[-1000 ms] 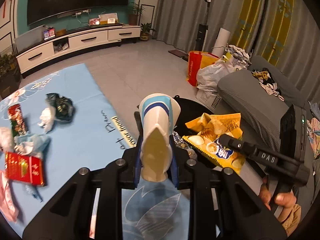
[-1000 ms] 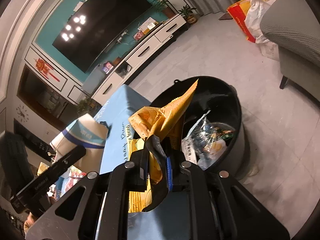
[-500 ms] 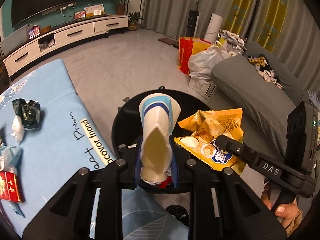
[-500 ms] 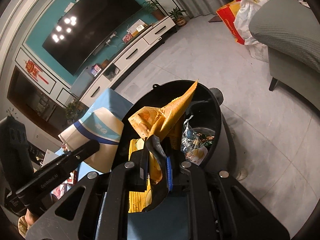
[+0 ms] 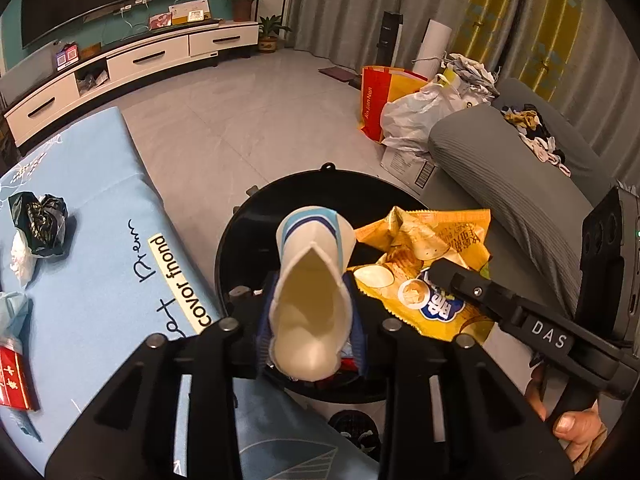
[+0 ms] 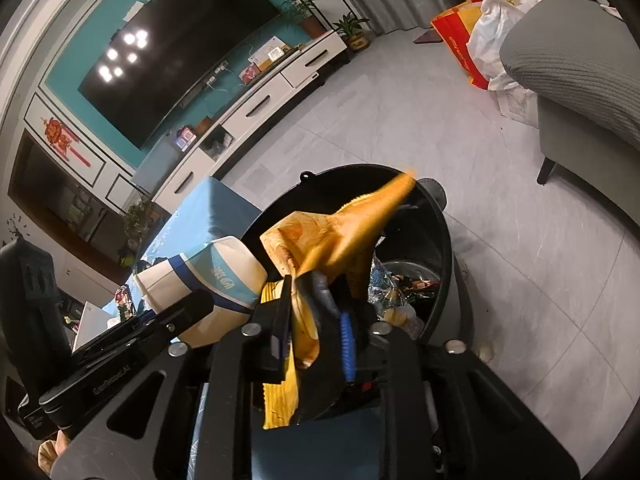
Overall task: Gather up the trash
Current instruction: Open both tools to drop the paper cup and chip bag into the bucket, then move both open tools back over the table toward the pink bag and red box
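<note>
**Both claws loaded and poised over the bin**

While the left wrist view looks down its own fingers, the left claw (image 5: 312,320) sits clamped on a paper cup (image 5: 314,276), white with blue bands, at the centre of the frame. The cup's long axis runs along the fingers, open mouth toward the camera and base pointing forward over the black trash bin (image 5: 240,240), whose round opening lies directly beneath and beyond it. To the right of centre, the right claw (image 5: 444,276) reaches in from the lower right, gripping a yellow chip bag (image 5: 424,248) that hangs over the bin's right half. At the left of the frame, the blue-covered bench (image 5: 100,240) carries a crumpled black bag (image 5: 38,218) and a red packet (image 5: 12,376), well apart from the bin.

From the right wrist view, the right claw (image 6: 316,332) is closed on the chip bag (image 6: 340,236), which rises from the jaws up toward the centre, its pointed end over the bin (image 6: 444,248). Wrappers already lie at the bottom of the bin. The paper cup (image 6: 212,276) shows at the left of centre, held by the left claw just beside the bag and above the bin's near-left rim.

Both pieces appear to sit above the opening, so letting go looks like the step in hand. The left hand seems slightly nearer the rim, both tools tilted downward.
</note>
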The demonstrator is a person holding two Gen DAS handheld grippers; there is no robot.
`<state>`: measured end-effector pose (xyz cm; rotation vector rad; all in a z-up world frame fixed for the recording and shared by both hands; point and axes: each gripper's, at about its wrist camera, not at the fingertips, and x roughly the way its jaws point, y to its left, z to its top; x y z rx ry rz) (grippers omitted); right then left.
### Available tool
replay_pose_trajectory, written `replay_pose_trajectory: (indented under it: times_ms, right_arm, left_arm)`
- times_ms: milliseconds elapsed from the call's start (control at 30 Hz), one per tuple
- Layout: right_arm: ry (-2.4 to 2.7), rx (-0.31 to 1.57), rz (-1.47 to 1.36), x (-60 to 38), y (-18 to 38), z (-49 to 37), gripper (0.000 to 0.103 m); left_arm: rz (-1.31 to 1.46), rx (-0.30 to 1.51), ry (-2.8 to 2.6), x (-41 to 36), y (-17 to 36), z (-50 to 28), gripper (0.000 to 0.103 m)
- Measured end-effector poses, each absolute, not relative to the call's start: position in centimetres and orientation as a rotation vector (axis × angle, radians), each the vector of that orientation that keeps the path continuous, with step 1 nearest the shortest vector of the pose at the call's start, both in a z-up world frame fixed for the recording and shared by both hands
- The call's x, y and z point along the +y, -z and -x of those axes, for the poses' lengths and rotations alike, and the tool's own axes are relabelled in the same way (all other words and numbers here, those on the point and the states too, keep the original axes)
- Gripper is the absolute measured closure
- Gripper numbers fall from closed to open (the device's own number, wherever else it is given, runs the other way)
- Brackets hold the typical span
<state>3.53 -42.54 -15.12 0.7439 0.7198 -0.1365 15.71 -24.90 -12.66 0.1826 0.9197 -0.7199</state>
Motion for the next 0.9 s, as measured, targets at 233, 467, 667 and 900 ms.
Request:
replay_pose_trajectory:
  times_ms: [233, 467, 667, 900]
  right_arm:
    - [0.136, 0.716, -0.754, -42.6, 14.8, -3.5, 0.061]
    - [0.131, 0.683, -0.764, -43.0, 13.6, -2.5, 0.054]
    - [0.133, 0.666, -0.776, -43.1, 12.9, -1.5, 0.052]
    - [0.103, 0.702, -0.76, -41.6, 12.7, -0.7, 0.052]
  left_arm:
    - [-0.15, 0.905, 0.722, -23.9, 12.0, -15.7, 0.045]
    - [-0.088, 0.89, 0.7, -20.3, 10.4, -15.2, 0.03]
    - [-0.023, 0.881, 0.612, -13.9, 9.5, -13.9, 0.022]
    - [0.006, 0.948, 0.445, -5.6, 11.1, -10.3, 0.016]
